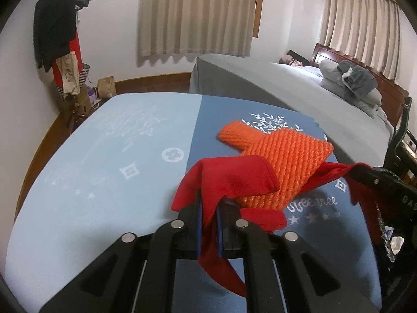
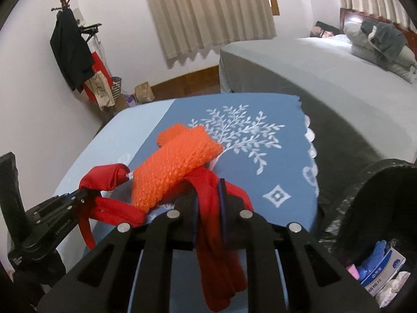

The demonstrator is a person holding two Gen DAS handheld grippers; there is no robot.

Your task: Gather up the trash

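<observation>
Red plastic bag (image 1: pixel 224 182), mid-frame, stretched under orange foam net (image 1: pixel 281 156). Left gripper (image 1: pixel 208 224) and right gripper (image 2: pixel 209 203) each clamp a handle. Lift both evenly so the net slides inside.

Lying on the desk (image 1: pixel 104 156) near its right edge: a net sleeve (image 1: pixel 276 156), over a bag (image 1: pixel 226 180). Gripping the bag's two ends at the near edge: left tool (image 1: pixel 208 221) and right tool (image 2: pixel 208 206). Beyond the far right corner: a bed (image 1: pixel 299 91).
</observation>
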